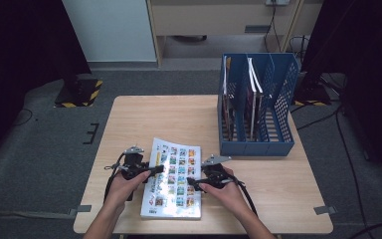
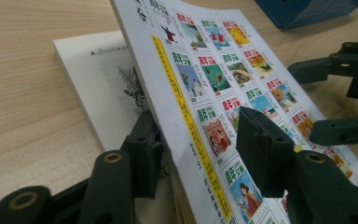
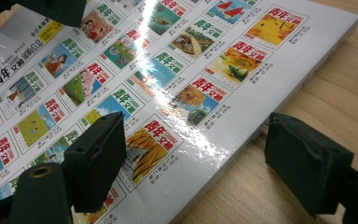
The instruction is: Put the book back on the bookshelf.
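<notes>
The book (image 1: 173, 180) lies at the table's (image 1: 268, 184) near edge. The left gripper (image 2: 196, 149) straddles its lifted cover (image 2: 205, 70), jaws not visibly clamped. The right gripper (image 3: 196, 163) is open astride the book's edge.

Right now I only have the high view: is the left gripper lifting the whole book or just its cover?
Observer: Just the cover. The left gripper view shows it raised off a white page underneath.
Operator: Is the left gripper clamped on it?
Observer: The left gripper has one jaw under the cover and one over it, with a gap showing.
Operator: And the right one?
Observer: The right gripper stands open astride the edge of the book, one jaw over the cover, the other over the table.
</notes>
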The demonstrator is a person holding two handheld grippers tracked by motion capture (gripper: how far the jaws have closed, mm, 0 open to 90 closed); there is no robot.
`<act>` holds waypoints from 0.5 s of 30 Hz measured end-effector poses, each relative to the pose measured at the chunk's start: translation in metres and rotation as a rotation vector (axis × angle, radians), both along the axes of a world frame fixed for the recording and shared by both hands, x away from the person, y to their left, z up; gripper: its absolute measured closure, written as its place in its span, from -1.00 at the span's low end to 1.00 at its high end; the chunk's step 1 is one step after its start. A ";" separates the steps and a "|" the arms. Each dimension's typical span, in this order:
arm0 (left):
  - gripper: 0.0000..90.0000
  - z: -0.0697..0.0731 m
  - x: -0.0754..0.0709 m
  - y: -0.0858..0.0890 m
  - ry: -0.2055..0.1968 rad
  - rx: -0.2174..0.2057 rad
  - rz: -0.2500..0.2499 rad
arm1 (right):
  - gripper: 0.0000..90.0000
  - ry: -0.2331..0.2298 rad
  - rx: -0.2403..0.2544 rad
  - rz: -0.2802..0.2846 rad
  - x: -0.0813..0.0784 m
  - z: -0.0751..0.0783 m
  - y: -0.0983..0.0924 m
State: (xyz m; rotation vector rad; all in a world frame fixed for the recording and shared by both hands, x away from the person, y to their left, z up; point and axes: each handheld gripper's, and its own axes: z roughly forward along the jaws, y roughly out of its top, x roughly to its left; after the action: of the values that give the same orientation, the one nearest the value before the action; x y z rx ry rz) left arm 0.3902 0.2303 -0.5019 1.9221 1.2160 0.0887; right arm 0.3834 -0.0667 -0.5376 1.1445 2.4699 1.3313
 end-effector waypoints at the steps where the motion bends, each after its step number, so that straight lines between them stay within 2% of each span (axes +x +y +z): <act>1: 0.18 0.000 0.000 0.000 -0.006 0.003 0.000 | -0.53 0.000 0.000 0.000 0.000 0.000 0.000; 5: 0.24 -0.002 0.002 -0.009 -0.017 0.012 -0.028 | -0.53 0.001 0.000 0.001 0.000 0.000 0.000; 9: 0.24 -0.007 0.005 -0.019 -0.062 0.055 -0.025 | -0.53 0.001 0.000 0.001 0.000 0.000 0.000; 15: 0.50 -0.008 0.003 -0.023 -0.103 0.079 -0.016 | -0.54 0.001 0.001 0.004 0.000 0.000 0.000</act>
State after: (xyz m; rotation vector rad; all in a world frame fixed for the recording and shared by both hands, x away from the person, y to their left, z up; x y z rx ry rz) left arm 0.3936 0.2069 -0.5097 1.9698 1.1430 0.2274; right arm 0.3836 -0.0670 -0.5376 1.1411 2.4744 1.3329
